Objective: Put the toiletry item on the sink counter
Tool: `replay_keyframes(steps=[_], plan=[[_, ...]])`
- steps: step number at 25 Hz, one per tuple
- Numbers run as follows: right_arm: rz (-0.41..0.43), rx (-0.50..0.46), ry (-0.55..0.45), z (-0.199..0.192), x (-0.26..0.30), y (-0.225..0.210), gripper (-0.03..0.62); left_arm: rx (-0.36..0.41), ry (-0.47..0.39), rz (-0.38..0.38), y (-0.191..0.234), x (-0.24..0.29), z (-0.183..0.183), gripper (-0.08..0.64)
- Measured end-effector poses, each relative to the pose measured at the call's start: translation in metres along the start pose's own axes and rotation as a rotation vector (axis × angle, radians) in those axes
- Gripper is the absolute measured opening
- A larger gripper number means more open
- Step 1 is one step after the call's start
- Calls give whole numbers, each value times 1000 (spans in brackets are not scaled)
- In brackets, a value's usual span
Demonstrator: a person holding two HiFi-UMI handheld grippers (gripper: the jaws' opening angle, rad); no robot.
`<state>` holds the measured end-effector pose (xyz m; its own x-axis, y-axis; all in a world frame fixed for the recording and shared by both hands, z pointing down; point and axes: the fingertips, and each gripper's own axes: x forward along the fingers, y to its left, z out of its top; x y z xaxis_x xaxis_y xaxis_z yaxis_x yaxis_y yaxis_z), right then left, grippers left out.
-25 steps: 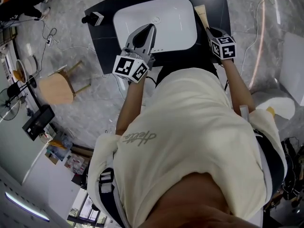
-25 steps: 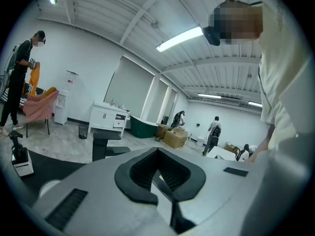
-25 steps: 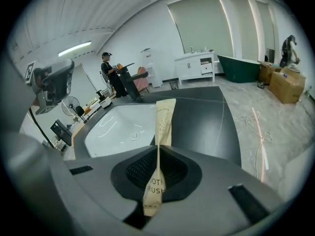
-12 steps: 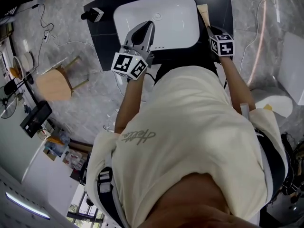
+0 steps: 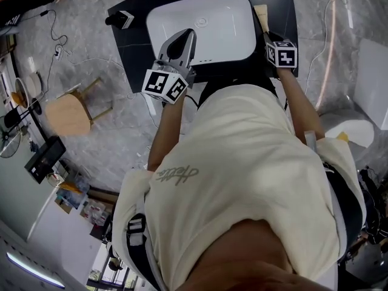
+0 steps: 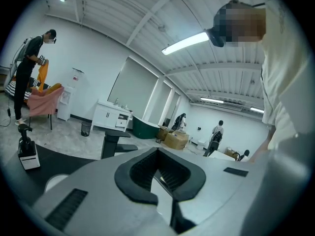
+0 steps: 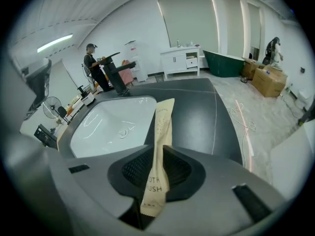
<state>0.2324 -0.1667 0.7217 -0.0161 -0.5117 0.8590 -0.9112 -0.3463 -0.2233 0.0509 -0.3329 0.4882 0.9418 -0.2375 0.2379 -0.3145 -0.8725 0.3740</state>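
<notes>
A tan paper toothbrush packet (image 7: 160, 146) stands up between the jaws of my right gripper (image 7: 158, 173), which is shut on its lower part. Beyond the packet lie the white basin (image 7: 113, 124) and the black sink counter (image 7: 197, 112). In the head view the packet (image 5: 261, 14) sticks out ahead of the right gripper (image 5: 267, 36) over the counter's (image 5: 276, 8) right strip, beside the basin (image 5: 206, 23). My left gripper (image 5: 188, 35) hovers over the basin's near edge, jaws together and empty. In its own view the left gripper (image 6: 165, 183) points out into the room.
A black faucet (image 7: 116, 72) stands at the basin's far side. A small black-and-white device (image 5: 121, 20) sits on the counter's left corner, also in the left gripper view (image 6: 27, 154). A wooden stool (image 5: 68, 114) stands left of the counter. Cables trail on the floor (image 5: 330, 53).
The right gripper has edged slightly forward along the counter's right side with the packet. The left gripper stays over the basin's near edge.
</notes>
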Motion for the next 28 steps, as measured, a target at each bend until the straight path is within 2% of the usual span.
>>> replay_keyframes(steps=[1, 2, 10, 16, 18, 20, 23, 26, 28], plan=[[-2, 3, -7, 0, -2, 1, 77, -1, -6, 4, 1, -5, -1, 3], [-5, 2, -17, 1, -4, 2, 83, -1, -14, 9, 1, -9, -1, 3], [-36, -50, -104, 12, -34, 18, 81, -14, -48, 29, 0, -49, -11, 3], [-16, -48, -211, 23, -74, 32, 81, -4, -66, 21, -12, -65, -12, 3], [-1, -57, -257, 27, -90, 40, 81, 9, -73, 19, -16, -69, -10, 3], [10, -84, -313, 33, -110, 48, -2, 13, -85, 16, -20, -73, -6, 3], [40, -127, -388, 42, -139, 62, -3, -2, -118, 2, -29, -78, 4, 3], [132, -129, -481, 57, -170, 84, -3, 4, -143, -9, -38, -81, 15, 3], [165, -182, -531, 70, -190, 99, -3, 2, -161, -15, -41, -82, 24, 3]])
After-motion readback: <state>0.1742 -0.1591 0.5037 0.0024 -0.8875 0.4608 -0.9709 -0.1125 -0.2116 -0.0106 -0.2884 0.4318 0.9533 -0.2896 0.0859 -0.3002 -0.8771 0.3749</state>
